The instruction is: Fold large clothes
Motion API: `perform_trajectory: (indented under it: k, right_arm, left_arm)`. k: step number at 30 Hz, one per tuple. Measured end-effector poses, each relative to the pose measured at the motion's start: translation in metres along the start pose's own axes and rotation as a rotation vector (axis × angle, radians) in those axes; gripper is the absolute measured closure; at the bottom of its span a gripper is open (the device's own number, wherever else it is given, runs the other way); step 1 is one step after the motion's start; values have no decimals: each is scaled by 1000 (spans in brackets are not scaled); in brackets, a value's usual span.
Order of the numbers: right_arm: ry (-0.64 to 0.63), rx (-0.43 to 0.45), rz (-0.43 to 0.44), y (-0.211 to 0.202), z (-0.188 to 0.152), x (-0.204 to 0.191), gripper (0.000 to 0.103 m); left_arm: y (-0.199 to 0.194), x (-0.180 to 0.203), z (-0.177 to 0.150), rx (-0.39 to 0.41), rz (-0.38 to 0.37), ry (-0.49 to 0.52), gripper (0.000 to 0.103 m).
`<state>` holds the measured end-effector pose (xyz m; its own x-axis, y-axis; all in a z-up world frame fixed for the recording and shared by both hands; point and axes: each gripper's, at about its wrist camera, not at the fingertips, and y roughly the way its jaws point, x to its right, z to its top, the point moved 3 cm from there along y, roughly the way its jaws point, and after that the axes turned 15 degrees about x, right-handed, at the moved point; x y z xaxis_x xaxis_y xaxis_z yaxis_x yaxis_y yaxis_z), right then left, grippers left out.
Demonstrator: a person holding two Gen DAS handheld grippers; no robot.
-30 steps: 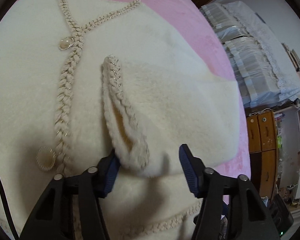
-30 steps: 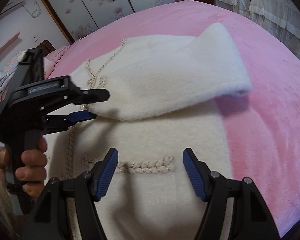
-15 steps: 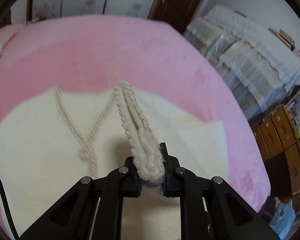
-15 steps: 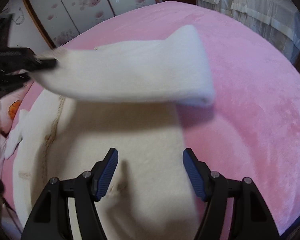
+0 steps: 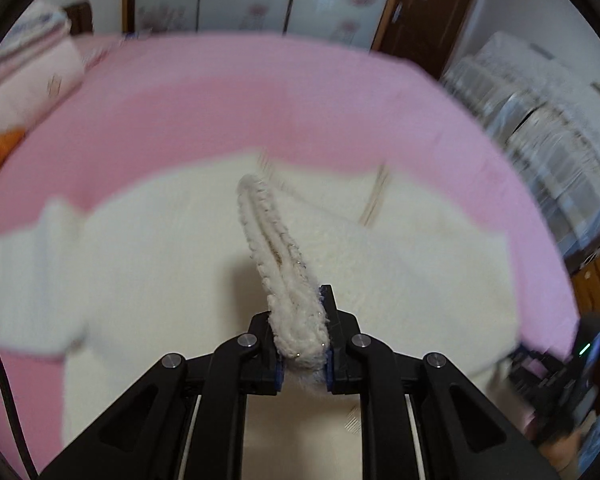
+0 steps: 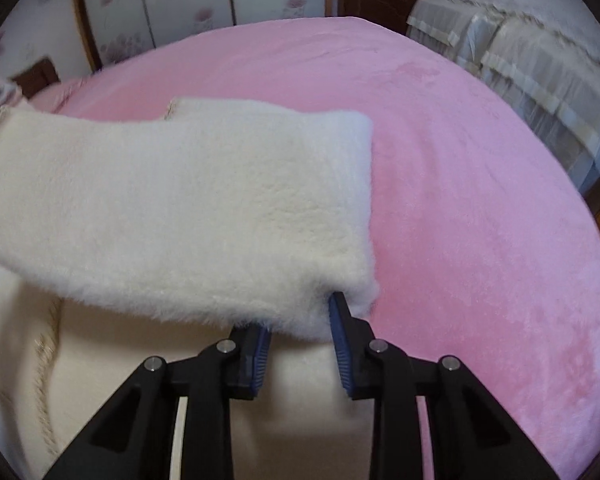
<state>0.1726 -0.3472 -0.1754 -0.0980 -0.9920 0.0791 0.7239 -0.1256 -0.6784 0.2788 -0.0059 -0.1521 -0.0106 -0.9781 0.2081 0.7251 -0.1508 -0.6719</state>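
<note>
left gripper (image 5: pixel 302 338) clamped on braided cuff (image 5: pixel 278 264) of cream coat (image 6: pixel 172 216); right gripper (image 6: pixel 300 334) fingers apart around sleeve fold (lifted over pink bed (image 6: pixel 480 200)).

You have a cream cardigan (image 6: pixel 188 208) of thick, fluffy fleece-like cloth with a matt, nubbly pile, and its cuff (image 5: pixel 284 276) is edged in rough braided yarn flecked with small shiny threads. It lies on a pink bedspread (image 6: pixel 460 200) of soft plush cloth with a faint velvety sheen. Your left gripper (image 5: pixel 302 350) and right gripper (image 6: pixel 300 328) are matt black plastic with bright metal pins and ribbed blue pads (image 6: pixel 342 344), while the door (image 5: pixel 428 12) behind looks like dark, smooth wood.
</note>
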Motion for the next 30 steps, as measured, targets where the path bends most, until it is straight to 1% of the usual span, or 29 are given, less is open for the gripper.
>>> perform_trajectory:
  k: [2, 3, 4, 5, 6, 7, 8, 9, 10, 12, 15, 16, 17, 18, 20, 21, 22, 23, 24, 25, 27, 30]
  right_arm:
    - [-56, -20, -18, -2, -8, -3, 66]
    - [-72, -34, -22, -2, -13, -3, 57]
    - [-83, -49, -27, -2, -17, -1, 52]
    - [-90, -57, -27, -5, -20, 1, 49]
    - [-88, -61, -18, -9, -21, 4, 46]
    - [-84, -67, -3, -11, -20, 6, 45]
    - [-74, -75, 23, -17, -20, 10, 45]
    - [-62, -78, 44, -21, -16, 11, 45]
    - [-50, -76, 70, -30, -15, 13, 45]
    - [-20, -59, 123, -44, -8, 19, 44]
    - [38, -19, 195, -55, 7, 27, 36]
    - [56, -5, 211, -57, 11, 27, 36]
    - [72, 5, 230, -57, 17, 28, 36]
    - [85, 13, 236, -57, 21, 28, 36]
    - [106, 20, 228, -48, 31, 28, 36]
    - [110, 20, 227, -41, 36, 29, 36]
    - [113, 21, 219, -33, 42, 29, 36]
    - [114, 22, 212, -26, 46, 30, 36]
    - [116, 23, 203, -16, 52, 31, 36]
    - [117, 23, 189, -7, 57, 33, 36]
    - [120, 20, 159, 18, 69, 36, 36]
    - [140, -5, 121, 57, 82, 42, 36]
  left_arm:
    - [23, -14, -49, -136, 18, -14, 89]
    - [29, -17, -65, -170, 13, -10, 85]
    - [29, -19, -74, -169, 9, -4, 82]
    - [24, -20, -75, -150, 5, 4, 78]
    - [20, -19, -75, -142, 8, 10, 68]
    - [16, -21, -71, -134, 6, 15, 54]
    - [11, -22, -64, -115, -2, 18, 47]
    - [6, -24, -55, -88, -13, 20, 35]
    - [2, -27, -46, -63, -21, 25, 30]
    - [3, -28, -33, -37, -31, 30, 29]
    - [21, -40, -17, -48, -23, -3, 29]
    - [26, -49, -18, -57, -14, -12, 29]
    - [38, -53, -16, -82, -3, -27, 29]
    - [44, -63, -16, -106, -8, -45, 29]
    - [62, -64, -21, -148, -46, -78, 32]
    - [67, -62, -26, -156, -57, -82, 41]
    - [70, -59, -27, -155, -69, -76, 56]
    - [73, -54, -26, -155, -75, -58, 63]
    - [74, -50, -24, -153, -76, -43, 76]
    - [75, -45, -22, -146, -85, -27, 91]
    - [75, -38, -16, -134, -84, -2, 91]
    - [69, -27, -5, -99, -56, 54, 92]
